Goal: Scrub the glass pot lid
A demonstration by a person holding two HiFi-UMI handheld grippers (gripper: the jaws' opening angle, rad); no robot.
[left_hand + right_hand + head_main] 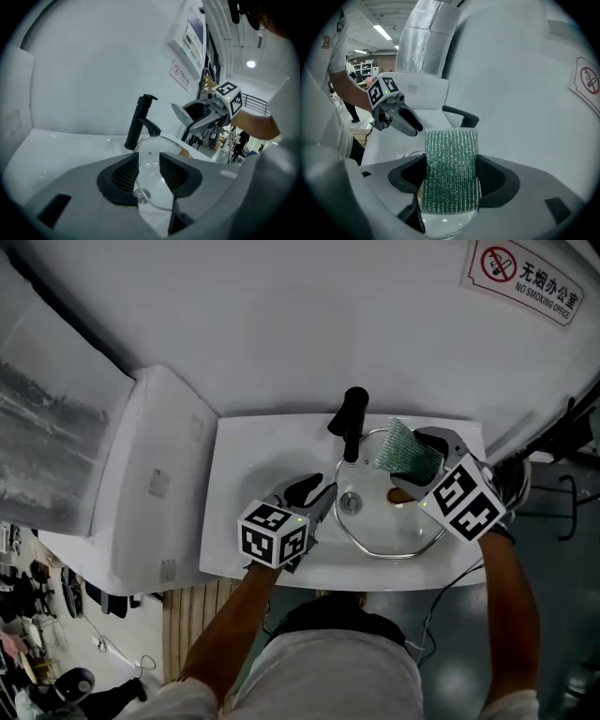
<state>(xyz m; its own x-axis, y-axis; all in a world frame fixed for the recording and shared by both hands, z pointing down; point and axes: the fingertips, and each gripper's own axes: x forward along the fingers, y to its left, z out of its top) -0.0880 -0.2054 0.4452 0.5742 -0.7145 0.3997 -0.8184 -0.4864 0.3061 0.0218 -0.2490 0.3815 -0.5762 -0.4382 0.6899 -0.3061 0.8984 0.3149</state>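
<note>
The glass pot lid (380, 521) lies flat in the white sink (234, 521), in the right half of the basin, and reaches from just below the black faucet (352, 418) at the rear edge to near the front edge.

Left gripper (149, 171): jaws apart. Its tips sit over the left edge of the lid. The lid's rim shows in the gap between the ribbed pads (126, 174), and neither pad presses on it.

Right gripper (450, 180): jaws clamped on a green mesh scrub pad (451, 150), which stands upright between them and rises above the jaw tips. This gripper hangs over the right rear part of the lid, just right of the faucet
</note>
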